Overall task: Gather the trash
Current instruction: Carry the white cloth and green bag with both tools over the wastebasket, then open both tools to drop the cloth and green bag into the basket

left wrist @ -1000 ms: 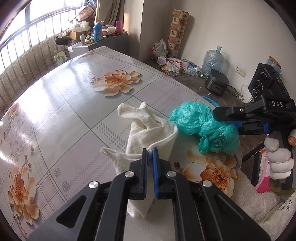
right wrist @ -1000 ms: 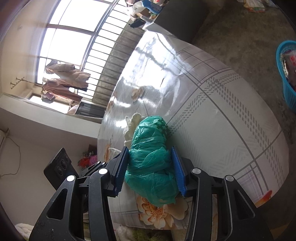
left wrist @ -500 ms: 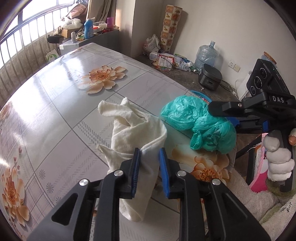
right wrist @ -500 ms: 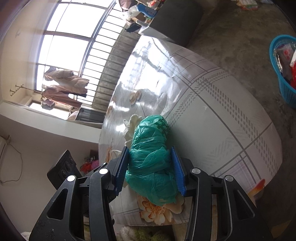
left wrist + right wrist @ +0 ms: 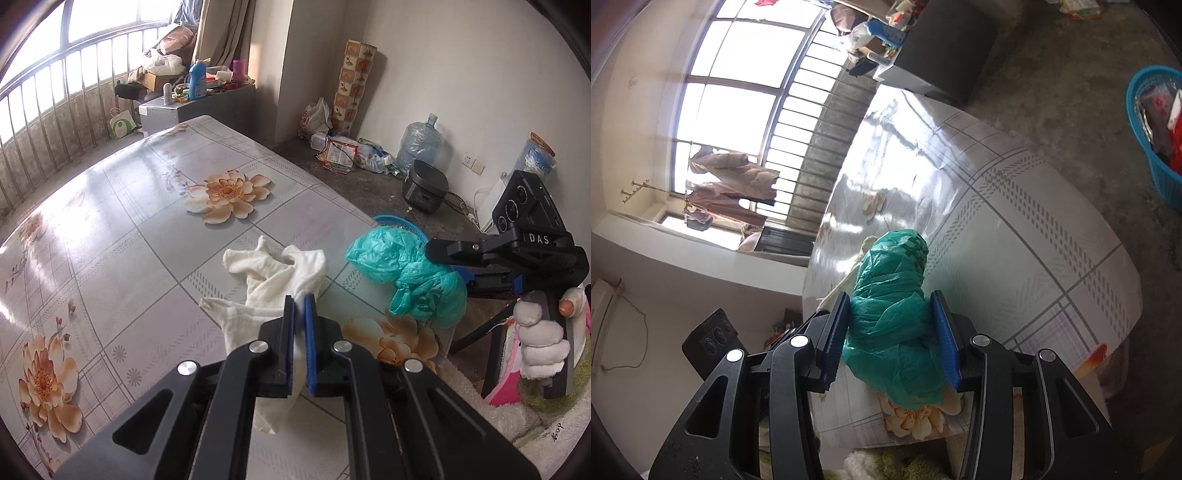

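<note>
My left gripper (image 5: 300, 308) is shut on a crumpled white cloth (image 5: 275, 280) that lies on the floral table (image 5: 110, 229). My right gripper (image 5: 892, 306) is shut on a bundled teal plastic bag (image 5: 894, 306) at the table's near right edge; the bag also shows in the left wrist view (image 5: 406, 275), held by the right gripper (image 5: 448, 271) from the right. A corner of the white cloth (image 5: 838, 288) peeks out behind the bag in the right wrist view.
A blue basket (image 5: 1156, 136) with wrappers stands on the floor beyond the table; its rim (image 5: 397, 223) shows behind the bag. A rice cooker (image 5: 424, 190), water jug (image 5: 421, 142) and litter lie by the wall. A cluttered cabinet (image 5: 192, 99) stands at the far end.
My left jaws opened slightly half a second ago and have closed again on the white cloth, further back along it. The right gripper still holds the teal bag, nearly still.
</note>
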Motion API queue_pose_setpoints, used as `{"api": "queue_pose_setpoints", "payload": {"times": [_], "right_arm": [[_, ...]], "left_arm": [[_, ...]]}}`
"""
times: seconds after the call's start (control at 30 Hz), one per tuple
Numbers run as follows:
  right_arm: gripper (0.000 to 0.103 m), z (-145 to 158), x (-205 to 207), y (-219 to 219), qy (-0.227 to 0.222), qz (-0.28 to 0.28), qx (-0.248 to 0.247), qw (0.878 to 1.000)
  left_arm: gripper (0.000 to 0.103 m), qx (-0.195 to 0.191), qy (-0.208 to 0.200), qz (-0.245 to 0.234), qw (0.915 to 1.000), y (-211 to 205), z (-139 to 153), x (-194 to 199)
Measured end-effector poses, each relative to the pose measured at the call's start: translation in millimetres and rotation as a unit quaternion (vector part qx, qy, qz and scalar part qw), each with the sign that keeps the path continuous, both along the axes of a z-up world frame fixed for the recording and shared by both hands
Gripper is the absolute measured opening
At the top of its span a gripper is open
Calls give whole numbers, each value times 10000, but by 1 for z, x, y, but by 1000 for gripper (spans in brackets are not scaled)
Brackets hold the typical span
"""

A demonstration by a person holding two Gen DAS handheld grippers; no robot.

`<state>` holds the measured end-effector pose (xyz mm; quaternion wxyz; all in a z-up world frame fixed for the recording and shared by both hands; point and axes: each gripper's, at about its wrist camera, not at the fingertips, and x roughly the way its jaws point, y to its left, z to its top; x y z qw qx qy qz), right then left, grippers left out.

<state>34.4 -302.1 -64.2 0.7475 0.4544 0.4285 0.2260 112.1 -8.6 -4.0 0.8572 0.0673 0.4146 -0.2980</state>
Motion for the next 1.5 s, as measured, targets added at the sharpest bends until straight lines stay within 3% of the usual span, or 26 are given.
{"api": "queue_pose_setpoints", "payload": {"times": [0.2,0.33,0.53,0.67,0.8,0.93,1.17,1.37,1.4,1.43,1.5], "right_arm": [[41,20,-5,-20,-363,-207,410,9983],[41,35,-14,-42,-644,-477,493,9956],[41,50,-37,-102,-928,-1323,261,9865],[41,43,-57,-153,-885,-2170,3,9721],[41,18,-67,-196,-489,-2977,-179,9533],[41,-15,-59,-222,-33,-3485,-180,9371],[42,-70,-11,-267,448,-3767,193,9250],[45,-120,32,-293,789,-3911,473,9157],[48,-132,40,-297,887,-3855,479,9172],[50,-146,49,-299,1068,-3761,410,9195],[56,-177,59,-301,1543,-3654,333,9174]], "left_arm": [[5,-679,-261,-57,9973,2,56,-2],[5,-1014,-289,-289,9940,-18,81,5],[5,-1150,-382,-931,9883,-88,107,24],[5,-1164,-318,-1494,9814,-158,109,38],[5,-1042,36,-1863,9769,-234,87,60],[5,-724,435,-2118,9737,-308,47,83],[5,-121,1023,-2125,9717,-402,-36,130],[7,259,1637,-1935,9670,-446,-111,166],[16,379,1830,-1911,9636,-451,-125,171],[36,494,2028,-1896,9594,-457,-139,175],[53,666,2267,-1812,9546,-462,-158,179]]}}
